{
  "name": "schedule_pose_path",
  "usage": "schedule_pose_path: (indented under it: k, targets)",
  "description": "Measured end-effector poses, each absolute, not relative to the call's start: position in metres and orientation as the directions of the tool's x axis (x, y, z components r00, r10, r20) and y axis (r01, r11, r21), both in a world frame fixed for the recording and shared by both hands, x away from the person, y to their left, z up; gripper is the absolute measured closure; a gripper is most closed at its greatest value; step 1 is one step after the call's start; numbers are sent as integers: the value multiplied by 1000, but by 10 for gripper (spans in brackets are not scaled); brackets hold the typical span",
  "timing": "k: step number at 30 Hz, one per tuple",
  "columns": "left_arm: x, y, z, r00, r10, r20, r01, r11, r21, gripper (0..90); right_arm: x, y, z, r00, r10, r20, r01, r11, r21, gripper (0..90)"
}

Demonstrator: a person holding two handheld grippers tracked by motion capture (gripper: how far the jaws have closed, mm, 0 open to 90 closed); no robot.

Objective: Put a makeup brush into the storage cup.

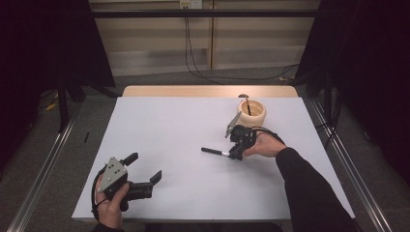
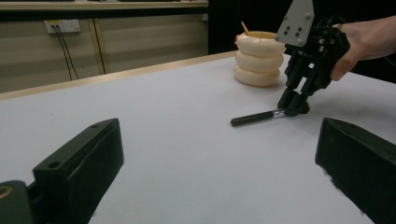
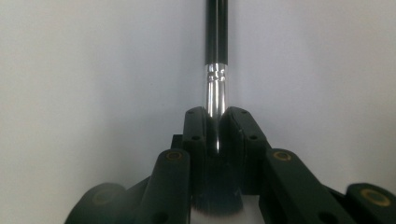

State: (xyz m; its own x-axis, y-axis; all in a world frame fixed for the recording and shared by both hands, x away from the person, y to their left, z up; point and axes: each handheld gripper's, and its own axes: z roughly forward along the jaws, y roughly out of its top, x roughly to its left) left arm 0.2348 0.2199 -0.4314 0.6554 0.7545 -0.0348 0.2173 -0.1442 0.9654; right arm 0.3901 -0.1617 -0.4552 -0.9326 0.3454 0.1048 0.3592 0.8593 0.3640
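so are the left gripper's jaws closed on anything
No, in the left gripper view the left gripper has its jaws standing wide apart with only bare white table between them.

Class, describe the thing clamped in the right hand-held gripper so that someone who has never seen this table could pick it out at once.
Start at the white table and find the cream ribbed holder near its far right. Just in front of it, the right hand-held gripper is shut on a brush lying flat on the surface. It is the slim stick with a black handle and a shiny silver collar.
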Motion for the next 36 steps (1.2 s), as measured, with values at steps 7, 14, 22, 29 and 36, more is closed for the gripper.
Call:
schedule_pose_path:
  k: [7, 14, 22, 29, 36]
  targets:
    - [235, 221, -431, 657, 753, -38, 217, -141, 966, 12, 390, -162, -454, -916, 378, 133, 400, 843, 359, 773]
    - [235, 221, -431, 658, 752, -38, 217, -141, 966, 12, 389, -169, -449, -901, 413, 137, 430, 801, 417, 773]
    - [235, 221, -431, 656, 754, -35, 213, -141, 967, 12, 387, -178, -441, -866, 479, 147, 482, 717, 503, 773]
    - [234, 221, -431, 654, 756, -29, 215, -149, 965, 12, 382, -186, -438, -839, 524, 145, 502, 644, 577, 773]
    - [234, 221, -431, 651, 758, -31, 216, -146, 965, 12, 376, -191, -436, -826, 547, 136, 493, 584, 645, 773]
